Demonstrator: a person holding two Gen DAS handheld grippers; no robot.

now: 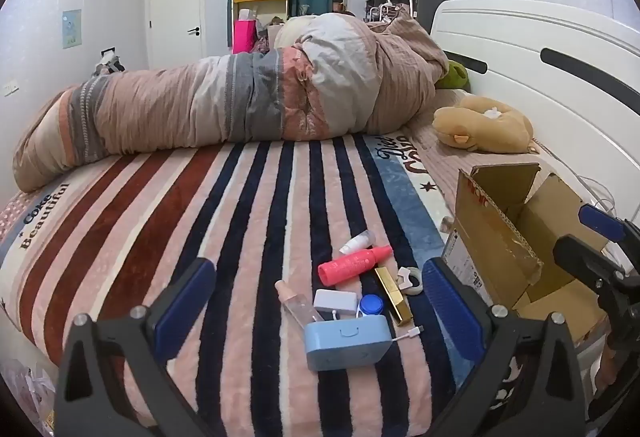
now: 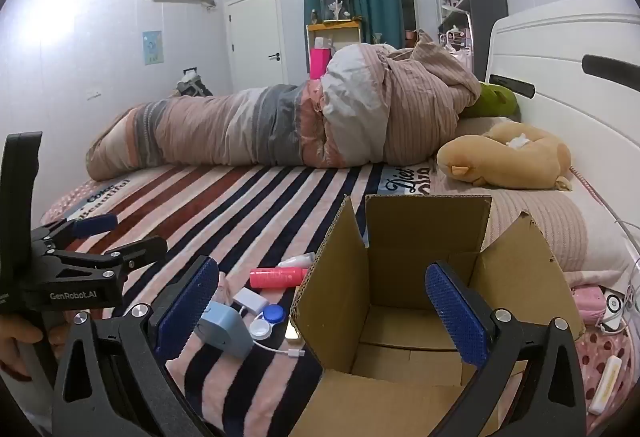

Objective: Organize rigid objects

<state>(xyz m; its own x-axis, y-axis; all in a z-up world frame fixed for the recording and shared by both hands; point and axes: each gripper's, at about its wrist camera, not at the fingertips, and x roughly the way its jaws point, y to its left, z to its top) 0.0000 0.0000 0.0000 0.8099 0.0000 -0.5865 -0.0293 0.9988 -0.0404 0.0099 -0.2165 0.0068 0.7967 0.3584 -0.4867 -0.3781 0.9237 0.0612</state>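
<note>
Both the left gripper (image 1: 320,301) and right gripper (image 2: 322,301) stand spread, empty, above the fuzzy striped bed blanket (image 1: 248,205) (plush); the corrugated brown cardboard box (image 2: 400,277) gapes beside the glossy coral plastic bottle (image 1: 352,264).

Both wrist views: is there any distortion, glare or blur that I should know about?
Left wrist view: strong fisheye bending, the white headboard curves, corners are black; the small items beside the cardboard box stay sharp. Right wrist view: the same bending, a bright washed-out patch on the left wall, and the box's near edge looks slightly soft.
</note>
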